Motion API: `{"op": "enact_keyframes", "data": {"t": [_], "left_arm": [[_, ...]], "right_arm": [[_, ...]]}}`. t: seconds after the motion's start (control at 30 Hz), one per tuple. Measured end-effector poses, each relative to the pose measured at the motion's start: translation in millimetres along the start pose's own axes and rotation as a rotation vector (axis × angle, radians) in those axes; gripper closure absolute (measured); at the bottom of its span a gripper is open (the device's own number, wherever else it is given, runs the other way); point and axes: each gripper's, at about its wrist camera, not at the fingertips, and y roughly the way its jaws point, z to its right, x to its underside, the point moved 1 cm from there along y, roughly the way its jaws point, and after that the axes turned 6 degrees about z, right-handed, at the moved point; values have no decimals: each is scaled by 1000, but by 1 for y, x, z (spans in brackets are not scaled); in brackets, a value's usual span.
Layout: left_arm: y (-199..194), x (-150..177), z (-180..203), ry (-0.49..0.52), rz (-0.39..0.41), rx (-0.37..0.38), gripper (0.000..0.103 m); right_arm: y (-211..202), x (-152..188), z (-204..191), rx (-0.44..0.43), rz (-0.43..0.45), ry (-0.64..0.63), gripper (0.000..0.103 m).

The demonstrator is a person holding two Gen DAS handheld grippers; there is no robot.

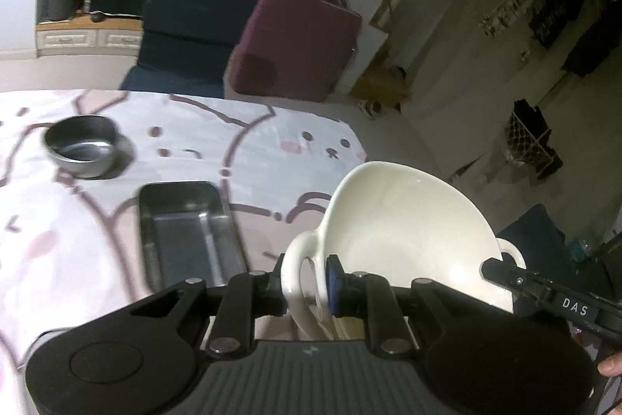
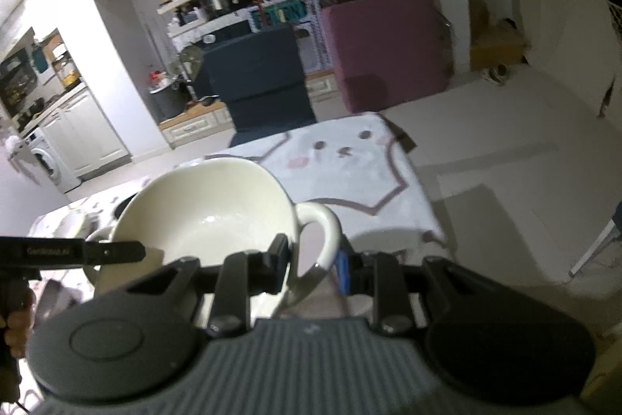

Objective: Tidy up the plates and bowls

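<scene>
I have the left gripper clamped on one loop handle of the glossy white two-handled ceramic bowl, with one jaw outside the loop and the blue-padded jaw against the bowl wall. The right gripper is clamped on the opposite loop handle in the same manner. The bowl hangs between the two grippers, tilted, clear of the table and nearest to me. I judge the bowl to be rigid, fairly heavy for its size, slick on its glaze and liable to chip or break if dropped; the two handles are the correct hold points, since the flared rim offers the pads little purchase. Both grips must carry the load together; if one slips, the bowl will swing on the other. Beyond the bowl, the rectangular dark metal tray lies on the white cloth with pink cartoon print that covers the table. Further off and to the left stands the round grey metal bowl, apart from the tray. Past the table edge are a dark blue cushioned chair and a maroon one.
</scene>
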Motion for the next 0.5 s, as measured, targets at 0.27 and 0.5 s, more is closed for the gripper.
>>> {"op": "enact_keyframes", "data": {"t": [0.27, 0.5], "left_arm": [[-78, 15, -38, -36, 48, -41, 83], [-125, 26, -74, -54, 80, -78, 84]], "right_arm": [[-26, 14, -57, -59, 3, -35, 73], [-38, 29, -104, -110, 2, -78, 73]]}}
